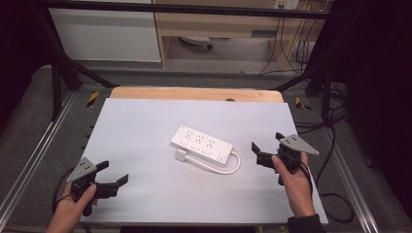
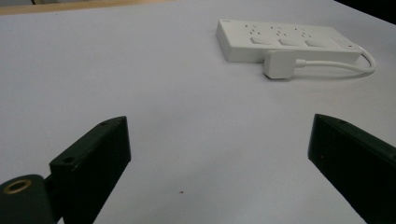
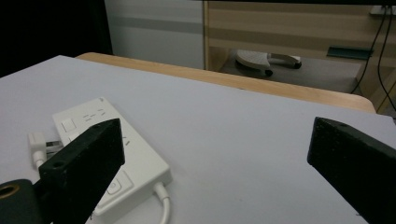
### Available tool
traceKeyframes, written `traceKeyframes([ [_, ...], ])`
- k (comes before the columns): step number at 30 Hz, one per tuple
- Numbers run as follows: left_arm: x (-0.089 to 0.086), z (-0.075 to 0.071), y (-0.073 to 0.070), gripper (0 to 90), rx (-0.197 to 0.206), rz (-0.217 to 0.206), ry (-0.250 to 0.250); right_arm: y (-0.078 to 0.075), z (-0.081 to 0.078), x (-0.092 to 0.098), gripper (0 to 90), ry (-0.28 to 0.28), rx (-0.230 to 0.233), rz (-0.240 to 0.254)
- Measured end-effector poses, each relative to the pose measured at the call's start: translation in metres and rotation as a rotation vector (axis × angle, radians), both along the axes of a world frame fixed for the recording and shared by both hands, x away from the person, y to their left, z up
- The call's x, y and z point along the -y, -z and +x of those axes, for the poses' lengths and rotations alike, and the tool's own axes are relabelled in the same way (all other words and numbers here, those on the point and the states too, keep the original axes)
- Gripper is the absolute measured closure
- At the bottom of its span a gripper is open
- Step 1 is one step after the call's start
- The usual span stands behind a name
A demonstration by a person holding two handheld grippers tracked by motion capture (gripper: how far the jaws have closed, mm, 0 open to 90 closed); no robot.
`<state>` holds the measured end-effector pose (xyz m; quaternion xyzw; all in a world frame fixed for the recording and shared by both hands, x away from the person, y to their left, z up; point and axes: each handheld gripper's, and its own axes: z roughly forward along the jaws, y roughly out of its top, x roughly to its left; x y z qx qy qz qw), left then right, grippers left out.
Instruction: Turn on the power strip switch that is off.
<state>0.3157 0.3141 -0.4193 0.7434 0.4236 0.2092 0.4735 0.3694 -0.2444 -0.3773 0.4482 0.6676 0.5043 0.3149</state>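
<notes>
- On the white table (image 1: 145,194), near the middle: a white power strip (image 1: 201,143), lying flat, buttons and holes facing up.
- White plug (image 1: 180,155) lying just beside the near long side of the strip, prongs out in the air, not pushed into any hole.
- White cord (image 1: 221,169) looping from the right end of the strip, round the front, back to the plug.
- Left gripper (image 1: 112,174) at the near left corner of the table, well apart from the strip. Jaws spread wide, nothing between them.
- Right gripper (image 1: 266,146) just to the right of the strip, near the cord loop. Jaws spread wide too, nothing held.
- From the left gripper view: strip (image 2: 280,39) and plug (image 2: 279,64) far ahead and to the right, bare table between the jaws.
- From the right gripper view: strip (image 3: 116,158) low on the left, partly behind the left jaw, plug (image 3: 39,147) peeking out past it.
- Looks like the very start: nothing picked up, nothing touched.
- Likely left to do: reach in, grab the plug or strip, then move it or push the plug in. All of that not yet done.
- Right gripper closer, so probably first to reach.
</notes>
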Motion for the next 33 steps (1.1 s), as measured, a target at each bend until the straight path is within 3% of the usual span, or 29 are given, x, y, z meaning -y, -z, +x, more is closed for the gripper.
traceKeyframes([
  [8,0.000,0.000,0.000,5.9,-0.001,-0.003,-0.002,0.008,-0.013,0.028,5.0,0.044,-0.013,0.023],
  [15,0.000,0.000,0.000,6.0,-0.003,-0.002,-0.004,0.024,-0.020,0.045,5.1,0.046,-0.043,0.034],
  [26,0.000,0.000,0.000,6.0,-0.002,-0.002,-0.003,0.052,-0.021,0.049,5.9,0.014,-0.103,0.009],
  [33,0.001,0.000,0.000,6.0,-0.003,0.000,0.008,0.070,-0.018,0.039,6.0,-0.042,-0.174,-0.019],
])
